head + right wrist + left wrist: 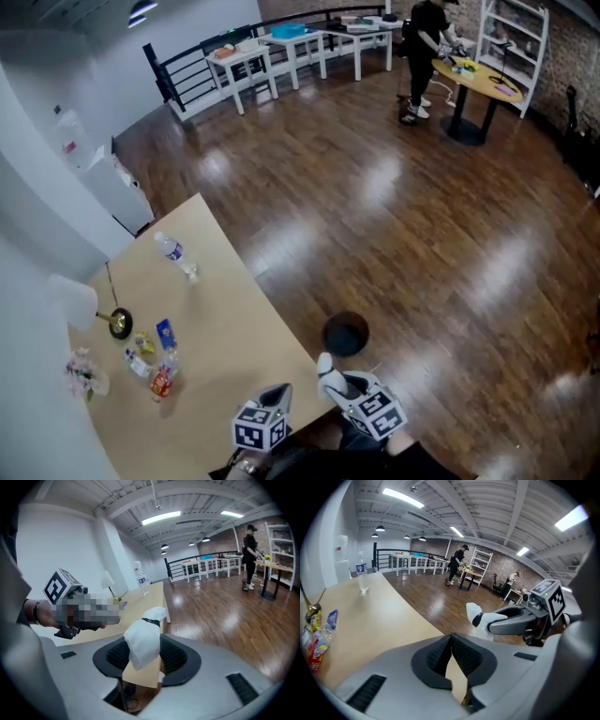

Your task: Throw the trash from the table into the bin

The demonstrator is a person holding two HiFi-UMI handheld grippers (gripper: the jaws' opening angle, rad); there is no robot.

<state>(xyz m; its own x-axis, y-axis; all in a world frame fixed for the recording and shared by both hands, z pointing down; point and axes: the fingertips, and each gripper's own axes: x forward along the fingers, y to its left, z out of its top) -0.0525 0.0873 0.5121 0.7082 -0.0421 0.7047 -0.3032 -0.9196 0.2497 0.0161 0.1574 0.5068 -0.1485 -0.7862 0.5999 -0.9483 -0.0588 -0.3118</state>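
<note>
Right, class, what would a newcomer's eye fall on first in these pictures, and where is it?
The right gripper clamps a white crumpled wad tied with a black band at the near edge of the pale wooden table. A round black bin sits on the dark wooden floor just beyond. A cluster of colourful wrappers lies at the table's left.

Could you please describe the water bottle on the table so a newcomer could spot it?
Start at the light wooden table along the white wall. Towards its far end stands a clear bottle with a blue label, alone, apart from the colourful wrappers clustered near the lamp base.
</note>
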